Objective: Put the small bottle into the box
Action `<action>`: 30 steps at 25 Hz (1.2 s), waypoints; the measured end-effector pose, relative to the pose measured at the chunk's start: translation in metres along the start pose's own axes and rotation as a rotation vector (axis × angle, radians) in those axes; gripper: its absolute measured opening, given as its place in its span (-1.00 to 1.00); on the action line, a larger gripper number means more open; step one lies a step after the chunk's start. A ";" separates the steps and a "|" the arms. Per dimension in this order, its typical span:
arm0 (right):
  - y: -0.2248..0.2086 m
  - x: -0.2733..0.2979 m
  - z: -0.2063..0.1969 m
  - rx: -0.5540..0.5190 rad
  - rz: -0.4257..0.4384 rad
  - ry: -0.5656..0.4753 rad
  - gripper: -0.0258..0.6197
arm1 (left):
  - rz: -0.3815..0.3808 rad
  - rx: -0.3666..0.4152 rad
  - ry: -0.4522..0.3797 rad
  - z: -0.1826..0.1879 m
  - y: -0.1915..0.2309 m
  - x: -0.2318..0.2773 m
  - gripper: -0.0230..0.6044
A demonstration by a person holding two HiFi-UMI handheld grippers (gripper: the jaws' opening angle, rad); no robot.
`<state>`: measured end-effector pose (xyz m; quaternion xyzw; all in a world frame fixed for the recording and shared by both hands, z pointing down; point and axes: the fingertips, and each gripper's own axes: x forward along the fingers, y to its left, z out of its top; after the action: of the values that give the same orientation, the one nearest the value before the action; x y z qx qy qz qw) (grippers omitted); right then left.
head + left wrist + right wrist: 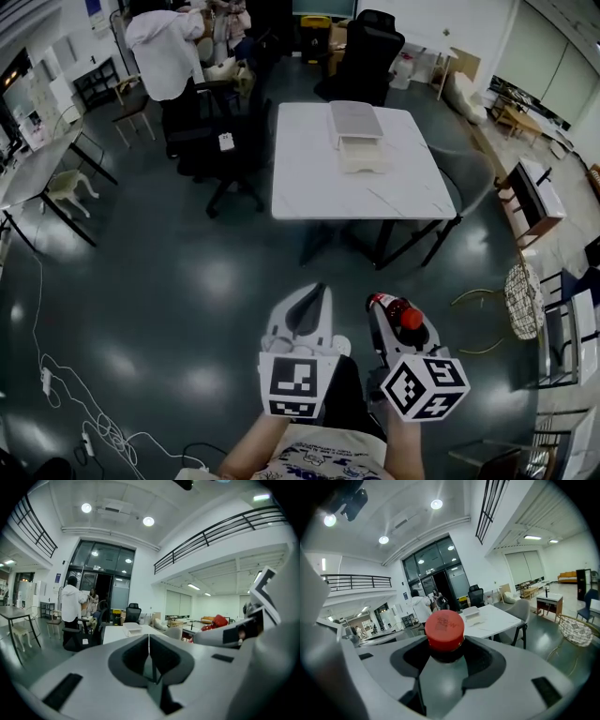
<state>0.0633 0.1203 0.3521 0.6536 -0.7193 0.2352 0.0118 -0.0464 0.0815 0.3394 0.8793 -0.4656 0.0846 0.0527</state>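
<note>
Right tool [392, 319] is clamping small dark bottle with red cap [405, 313] by its neck, over dark floor [187, 281]. Left tool [315, 296] is sitting clenched on nothing just beside it. White open box [363, 156] is lying on white rectangular surface [309, 183], well apart ahead.

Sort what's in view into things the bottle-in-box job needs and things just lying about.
Job: small bottle in the right gripper; box on the white table; left gripper, shut and empty.
Lying about: office chair, floor cables, basket, person in white.
</note>
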 end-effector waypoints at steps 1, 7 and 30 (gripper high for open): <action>-0.004 0.007 0.003 0.001 0.003 0.003 -0.22 | 0.004 0.000 0.002 0.001 0.001 0.008 -0.86; -0.034 0.051 0.032 -0.004 0.036 -0.001 -0.22 | 0.037 0.003 -0.004 0.013 0.008 0.066 -0.86; -0.126 0.203 0.136 -0.031 0.150 0.016 -0.22 | 0.135 0.009 -0.009 0.065 0.018 0.249 -0.86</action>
<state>0.1925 -0.1216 0.3373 0.5959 -0.7696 0.2292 0.0100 0.0824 -0.1417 0.3253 0.8466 -0.5236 0.0861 0.0411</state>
